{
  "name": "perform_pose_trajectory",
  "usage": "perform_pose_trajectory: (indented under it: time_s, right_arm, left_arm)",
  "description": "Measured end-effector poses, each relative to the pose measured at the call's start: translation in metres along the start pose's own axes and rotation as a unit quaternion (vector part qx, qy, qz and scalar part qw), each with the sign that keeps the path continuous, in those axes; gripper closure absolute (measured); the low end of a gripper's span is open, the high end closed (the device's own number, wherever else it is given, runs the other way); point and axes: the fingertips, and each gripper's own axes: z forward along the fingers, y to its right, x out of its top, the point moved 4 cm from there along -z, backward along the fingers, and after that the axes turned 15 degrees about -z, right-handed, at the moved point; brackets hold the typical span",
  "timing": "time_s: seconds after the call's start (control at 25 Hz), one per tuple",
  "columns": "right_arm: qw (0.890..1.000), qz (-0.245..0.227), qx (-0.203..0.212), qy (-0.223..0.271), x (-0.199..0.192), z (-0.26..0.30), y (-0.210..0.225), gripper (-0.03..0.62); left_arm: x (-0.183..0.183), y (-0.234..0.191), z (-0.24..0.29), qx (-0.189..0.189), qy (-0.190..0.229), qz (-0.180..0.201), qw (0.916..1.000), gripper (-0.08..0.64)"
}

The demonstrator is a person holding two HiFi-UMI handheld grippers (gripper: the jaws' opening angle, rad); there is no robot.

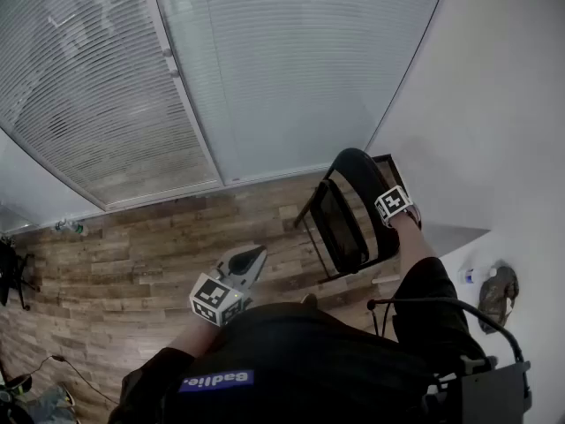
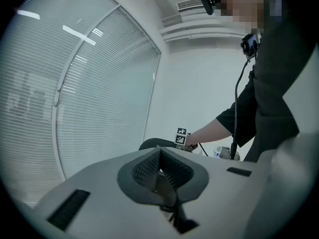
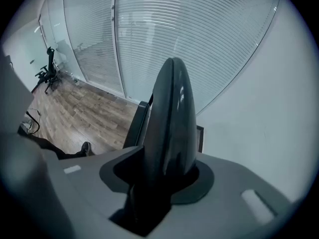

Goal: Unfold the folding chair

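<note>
A black folding chair (image 1: 344, 223) stands folded on the wood floor, close to the white wall at the right. My right gripper (image 1: 389, 207) points down over the top of its backrest, and in the right gripper view the curved backrest edge (image 3: 172, 113) fills the gap of that gripper (image 3: 160, 182), with the jaws clamped on it. The chair's seat and frame (image 3: 136, 126) hang below. My left gripper (image 1: 253, 255) is held out in front of the body, left of the chair and apart from it. In its own view this gripper (image 2: 162, 177) is shut on nothing; the backrest (image 2: 153, 143) shows beyond.
A glass partition with blinds (image 1: 265, 69) runs behind the chair and a white wall (image 1: 494, 104) closes the right side. A brownish bag (image 1: 498, 295) and a small bottle (image 1: 469, 276) lie at the right. An office chair (image 1: 11, 276) stands far left, and my shoe (image 3: 85, 148) is near the chair.
</note>
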Motion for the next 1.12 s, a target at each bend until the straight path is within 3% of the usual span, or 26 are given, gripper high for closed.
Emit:
perform_pose_trajectory:
  time_s: [0.88, 1.12]
  right_arm:
    - [1.000, -0.003, -0.006, -0.003, 0.001, -0.004, -0.007, 0.436]
    - [1.000, -0.004, -0.007, -0.005, 0.003, -0.003, -0.008, 0.433]
  left_arm:
    - [-0.005, 0.003, 0.002, -0.003, 0.001, -0.007, 1.0000, 0.555]
    - [-0.012, -0.005, 0.012, 0.003, -0.005, -0.043, 0.9991, 0.555]
